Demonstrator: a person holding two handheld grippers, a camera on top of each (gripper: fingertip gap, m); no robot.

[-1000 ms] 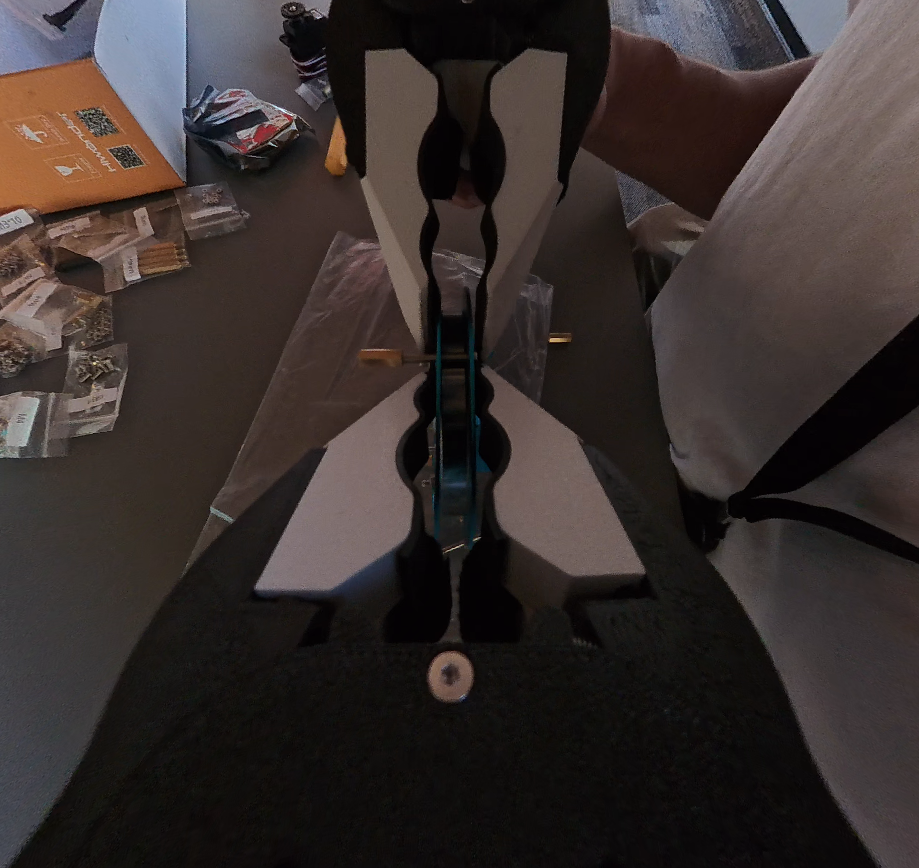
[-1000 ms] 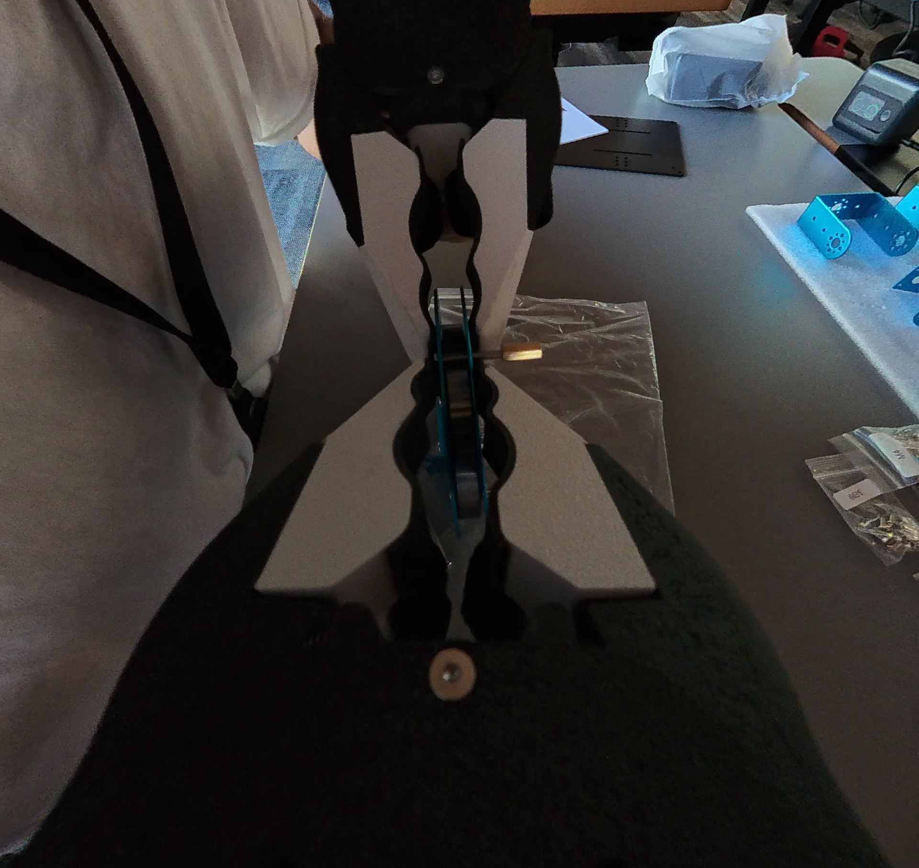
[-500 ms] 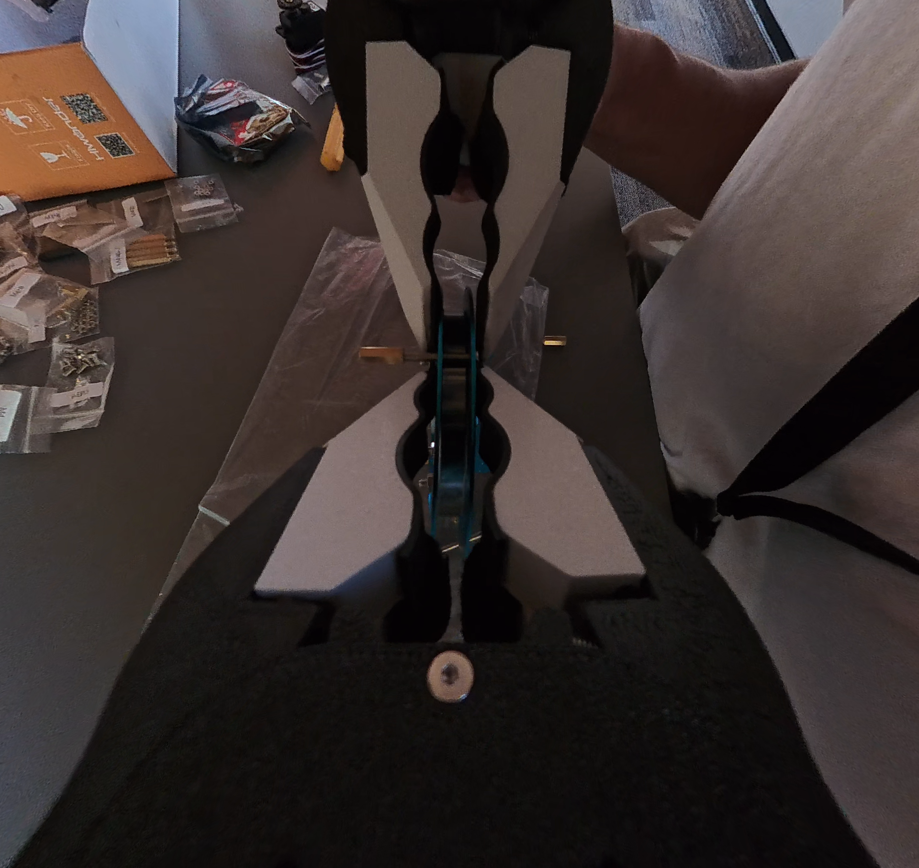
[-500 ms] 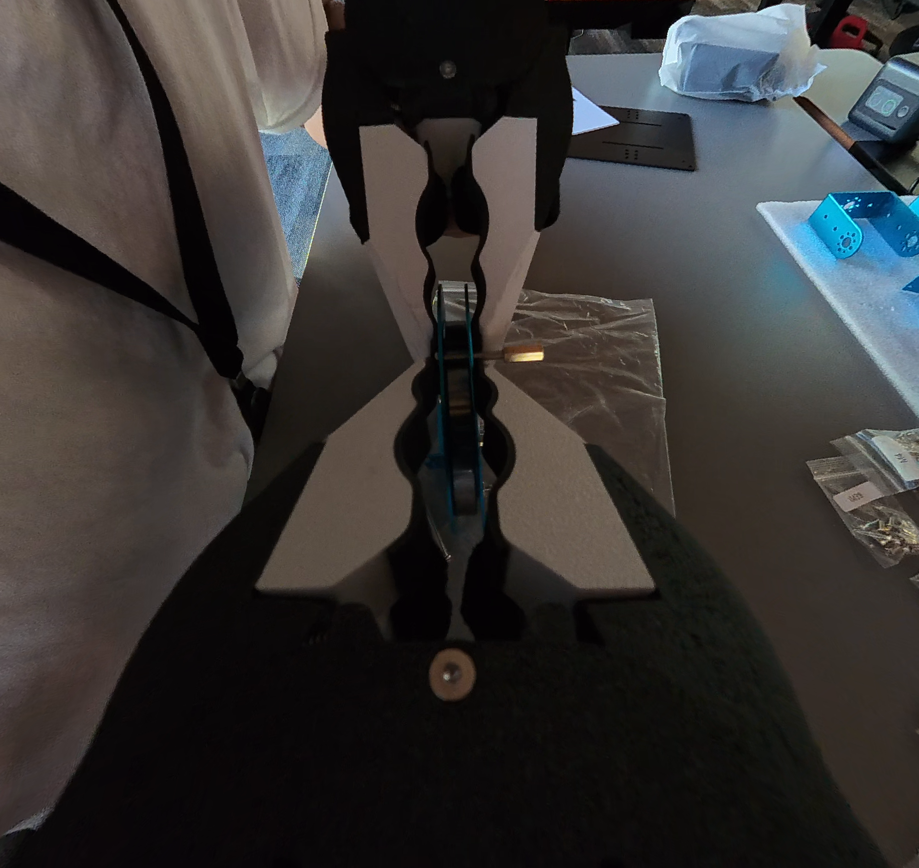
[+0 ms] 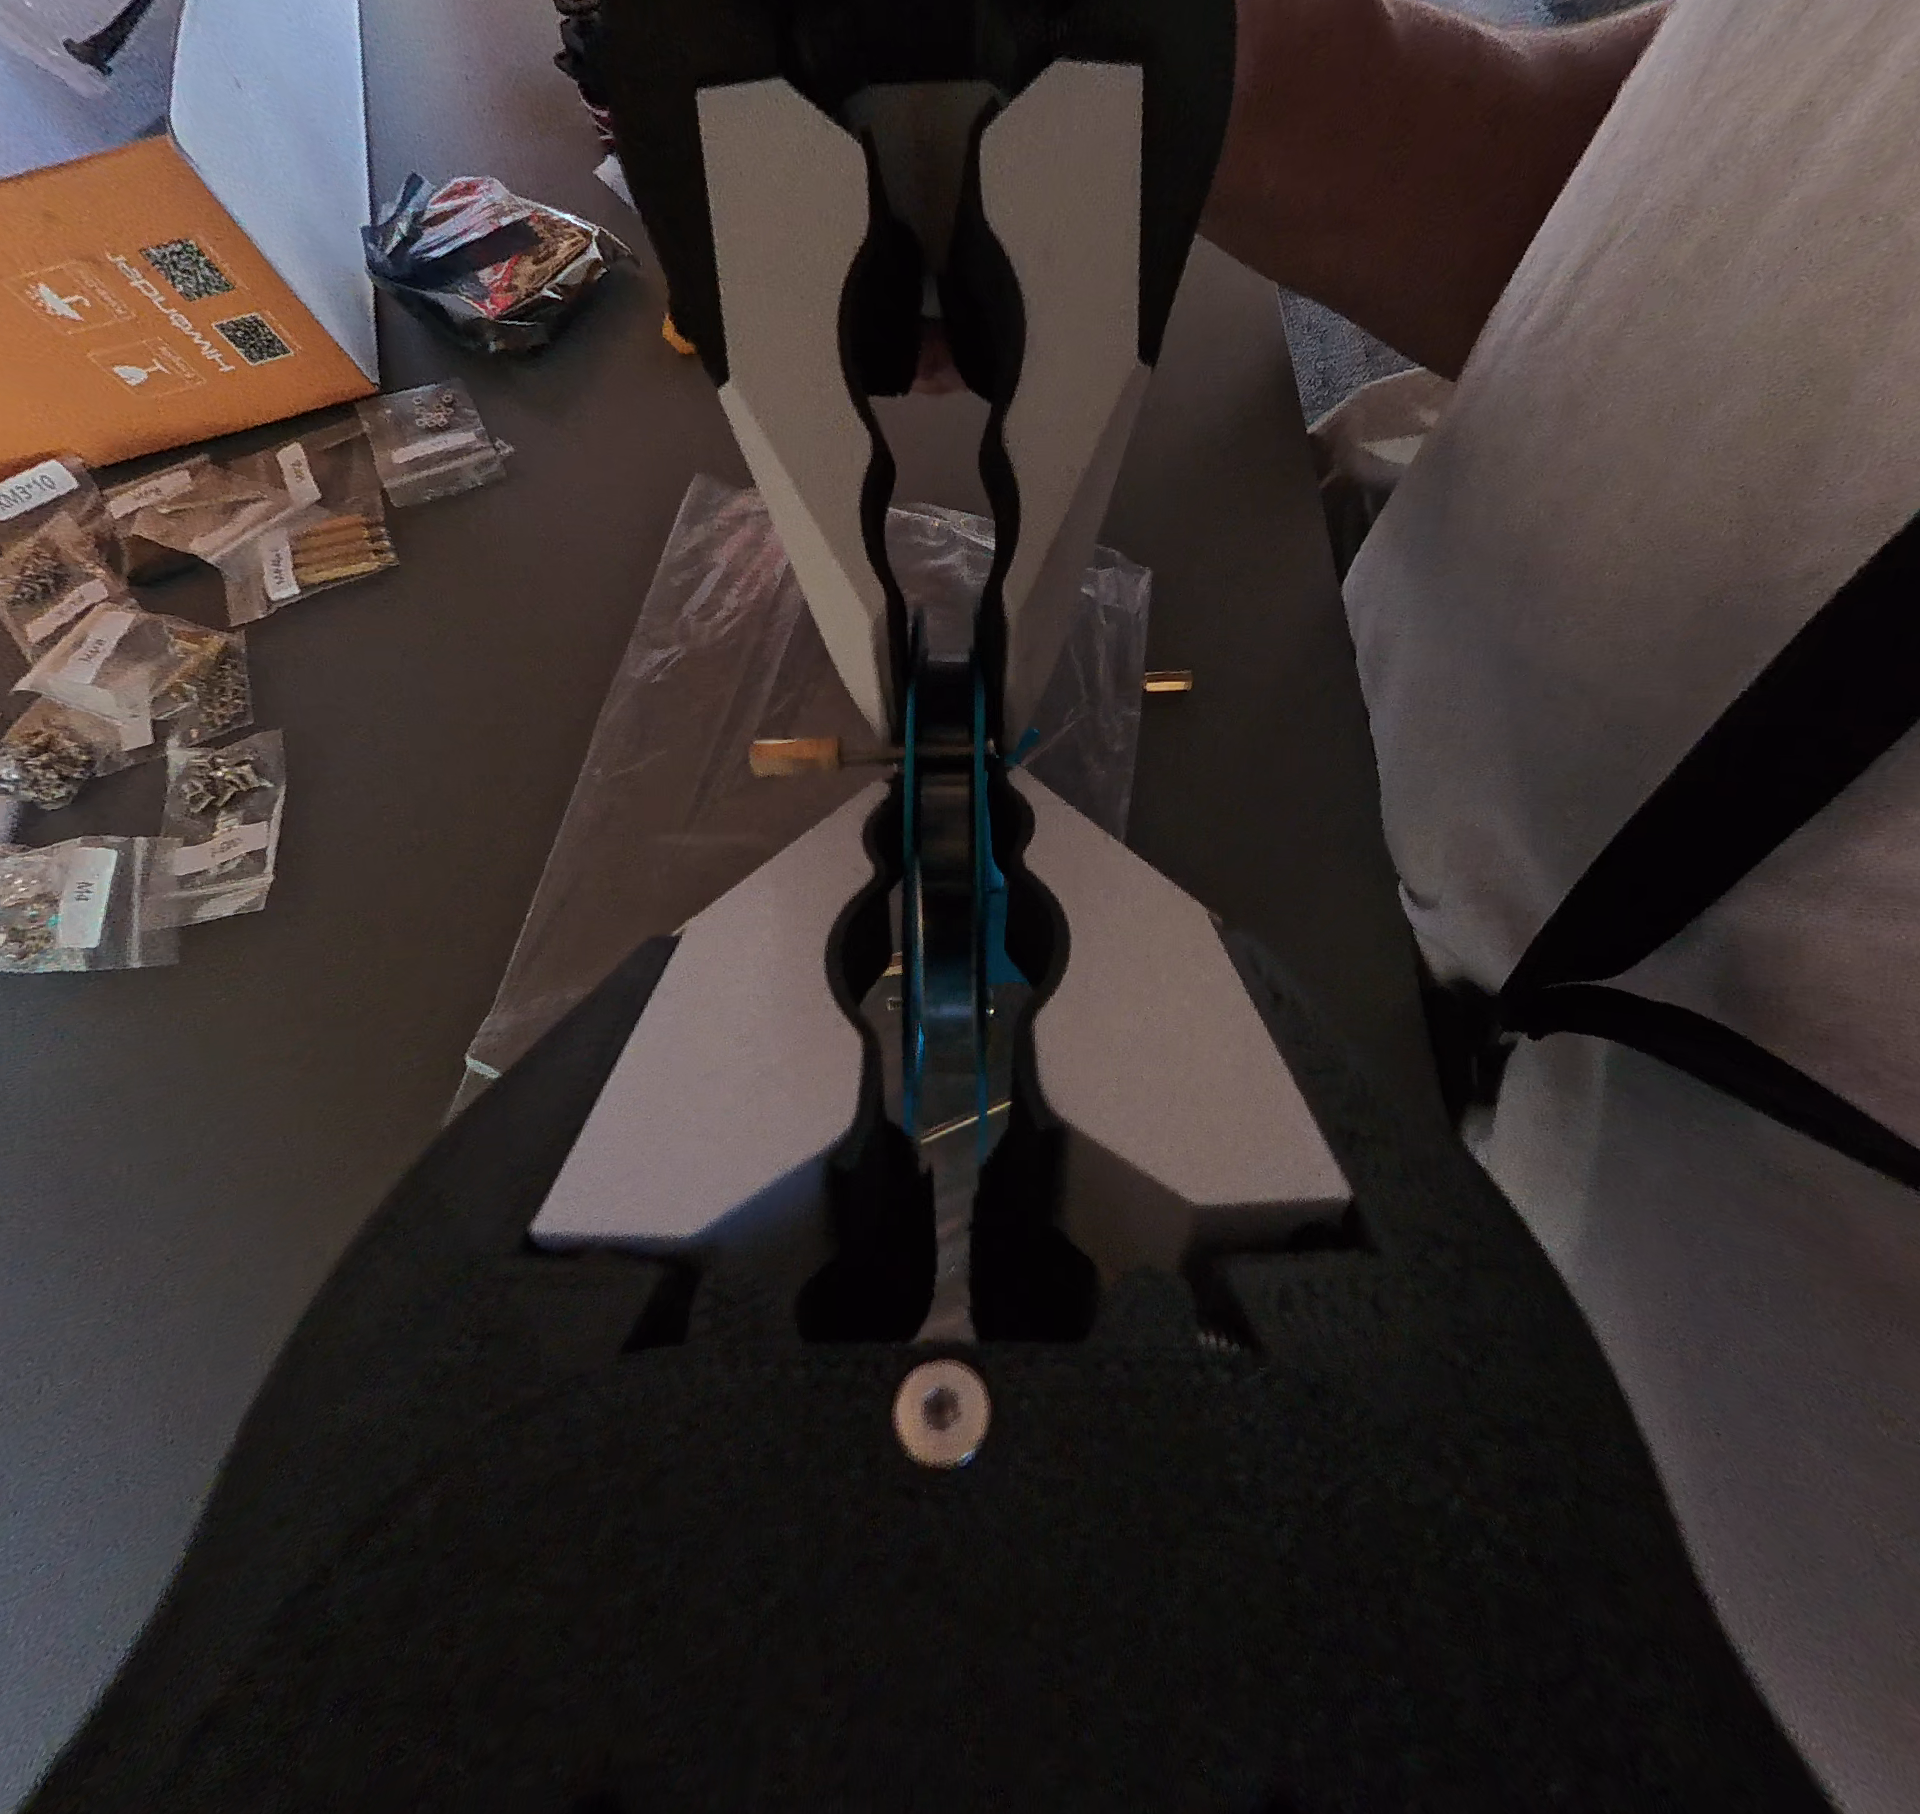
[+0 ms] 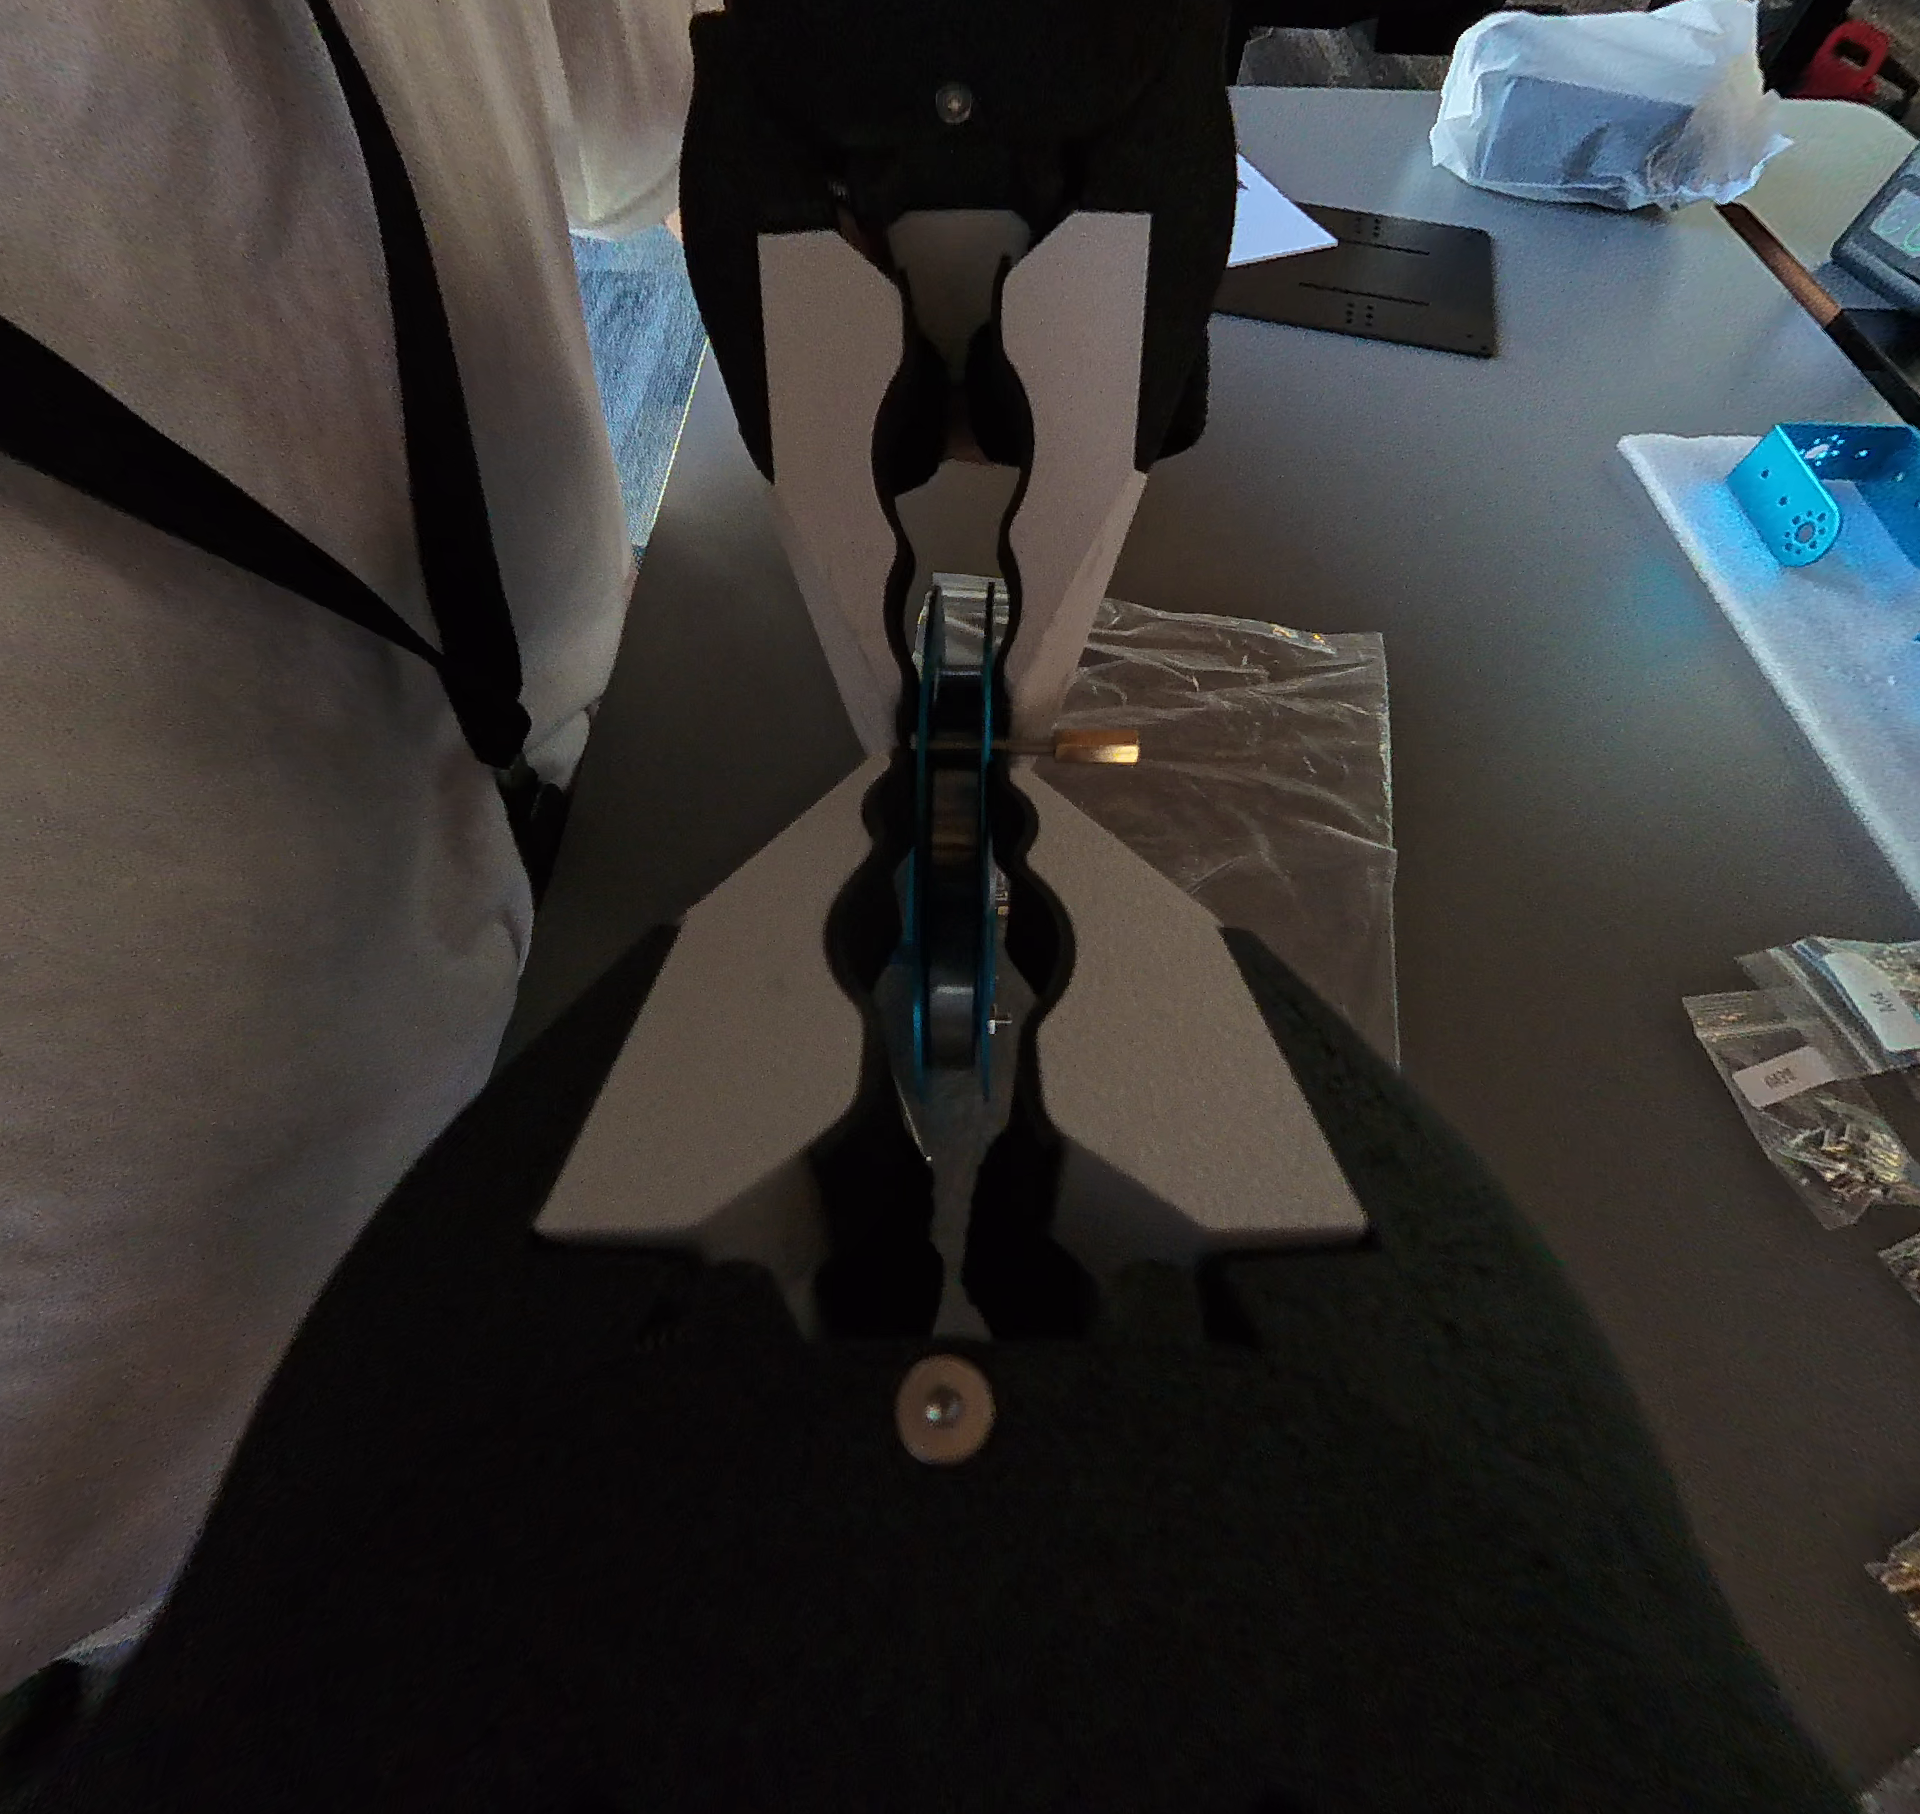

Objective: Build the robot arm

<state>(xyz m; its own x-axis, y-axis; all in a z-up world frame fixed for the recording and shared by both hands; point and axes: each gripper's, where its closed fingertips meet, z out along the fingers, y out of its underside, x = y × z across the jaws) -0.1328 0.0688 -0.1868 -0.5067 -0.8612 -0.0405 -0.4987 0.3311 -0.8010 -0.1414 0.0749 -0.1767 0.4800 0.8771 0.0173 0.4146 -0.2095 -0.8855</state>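
- My left tool [image 5: 943, 777] and right tool [image 6: 951, 777] meet tip to tip, both clamped on the blue part [image 5: 940, 891].
- Clear bag [image 6: 1236, 725] lies on the counter [image 6: 1507, 725] below.

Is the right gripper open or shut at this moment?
Shut: the right gripper clamps the blue plate assembly edge-on between its fingers.

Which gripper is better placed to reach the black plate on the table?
Left, probably. The black plate lies beside the left gripper; the right gripper is farther. Both are shut on the blue part.
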